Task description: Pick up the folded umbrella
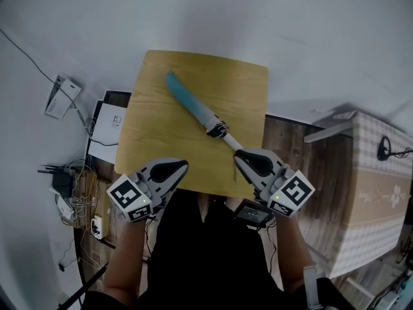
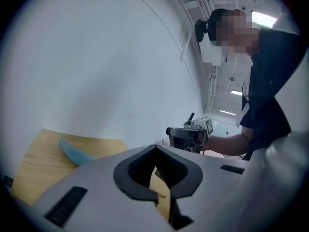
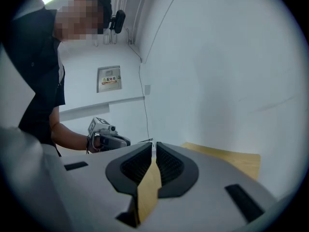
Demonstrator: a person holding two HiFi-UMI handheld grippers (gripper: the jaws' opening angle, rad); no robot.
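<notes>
Umbrella: slim blue folded umbrella lay untouched on wooden table.
Jaws: my left gripper, right gripper were closed, empty.
Remaining: whole pickup.

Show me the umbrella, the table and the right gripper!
umbrella (image 1: 201, 110), head view, middle of its blue folded cover.
table (image 1: 155, 131), head view, bare wood left of the umbrella.
right gripper (image 1: 239, 155), head view, at its closed tips.
</notes>
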